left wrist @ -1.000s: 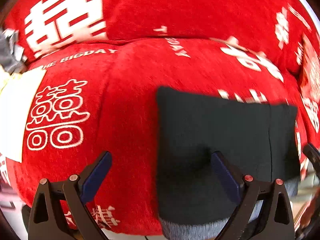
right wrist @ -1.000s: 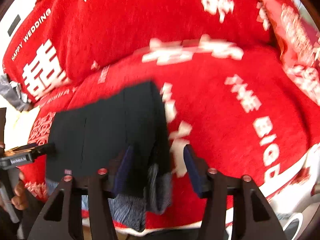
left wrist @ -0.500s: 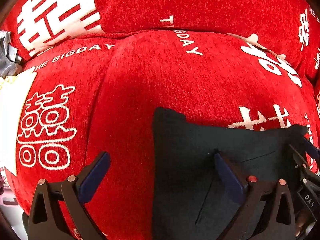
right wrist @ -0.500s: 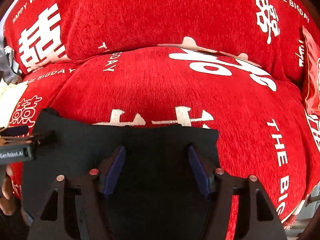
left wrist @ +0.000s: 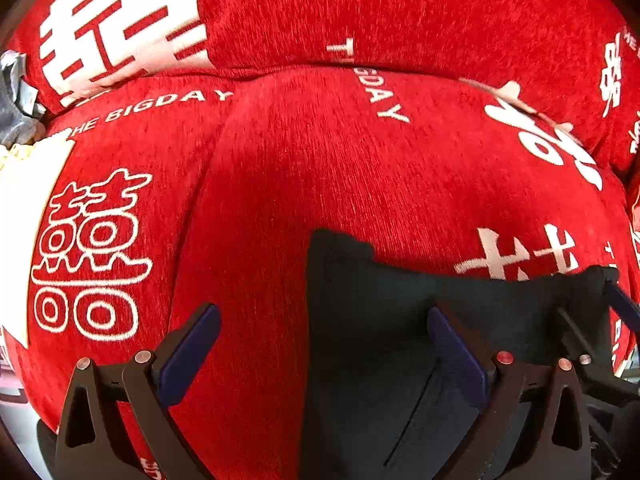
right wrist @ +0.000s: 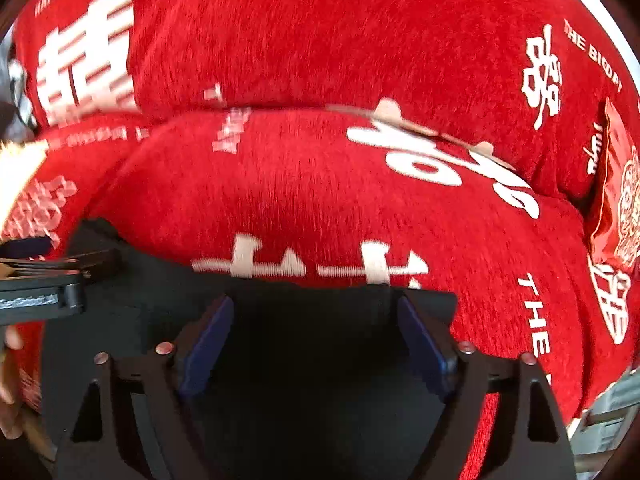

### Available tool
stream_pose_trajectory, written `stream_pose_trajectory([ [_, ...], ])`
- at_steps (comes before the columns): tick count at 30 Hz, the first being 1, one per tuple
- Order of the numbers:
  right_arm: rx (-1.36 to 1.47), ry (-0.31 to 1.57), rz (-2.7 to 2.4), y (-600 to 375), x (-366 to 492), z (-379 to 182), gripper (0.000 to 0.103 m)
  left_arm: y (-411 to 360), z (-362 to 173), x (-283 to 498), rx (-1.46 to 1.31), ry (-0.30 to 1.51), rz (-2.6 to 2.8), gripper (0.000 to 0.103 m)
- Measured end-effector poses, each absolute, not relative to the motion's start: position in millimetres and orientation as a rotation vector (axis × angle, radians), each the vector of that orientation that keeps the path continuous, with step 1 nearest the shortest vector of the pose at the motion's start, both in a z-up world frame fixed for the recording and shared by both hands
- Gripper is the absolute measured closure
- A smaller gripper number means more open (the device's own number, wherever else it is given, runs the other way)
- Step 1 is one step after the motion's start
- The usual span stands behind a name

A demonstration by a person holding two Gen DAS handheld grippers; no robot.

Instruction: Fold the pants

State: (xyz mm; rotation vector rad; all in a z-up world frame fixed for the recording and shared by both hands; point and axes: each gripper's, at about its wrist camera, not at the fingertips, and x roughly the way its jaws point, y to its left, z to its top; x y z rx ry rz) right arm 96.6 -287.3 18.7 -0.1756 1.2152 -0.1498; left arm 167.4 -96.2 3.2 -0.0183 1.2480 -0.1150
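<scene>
The black pants (left wrist: 384, 320) lie folded flat on the red sofa seat (left wrist: 320, 168), near its front edge. My left gripper (left wrist: 324, 344) is open and straddles the pants' left edge, its right finger (left wrist: 456, 352) over the cloth. My right gripper (right wrist: 316, 336) is open, low over the pants (right wrist: 304, 360) near their far edge. The left gripper also shows at the left in the right wrist view (right wrist: 52, 280), and the right gripper at the far right in the left wrist view (left wrist: 600, 328).
The sofa wears a red cover with white lettering; its backrest (left wrist: 360, 12) rises behind the seat. A white cloth (left wrist: 20, 216) lies at the seat's left end. A red printed cushion (right wrist: 620, 200) stands at the right.
Both grippers have come down and forward over the folded pants. The right gripper moved from the pants' right edge to over their middle and opened wider.
</scene>
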Motion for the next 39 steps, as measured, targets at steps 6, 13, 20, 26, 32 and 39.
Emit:
stream_pose_trajectory([
  [6,-0.117,1.203,-0.131,-288.6,50.9,29.8,0.014,-91.7,15.4,132.6,0.019,1.214,-0.145,0.0],
  [13,-0.101,1.179,-0.142,-287.3,2.4,40.4,0.013,-84.6,21.0,104.4,0.016,1.208,-0.189,0.0],
  [20,-0.151,1.166,-0.168,-281.2,-24.3,43.3,0.013,-76.4,17.9,76.2,-0.017,1.215,-0.231,0.0],
  [26,-0.175,1.199,-0.166,-277.2,-35.2,51.1,0.013,-64.3,26.5,52.8,0.005,1.192,-0.287,0.0],
  [32,-0.198,1.118,-0.179,-260.6,-38.0,74.2,0.013,-51.1,34.3,51.3,-0.047,1.176,-0.27,0.0],
  [39,-0.18,1.224,-0.125,-254.7,-40.9,42.6,0.013,-54.4,17.2,44.5,0.004,1.208,-0.256,0.0],
])
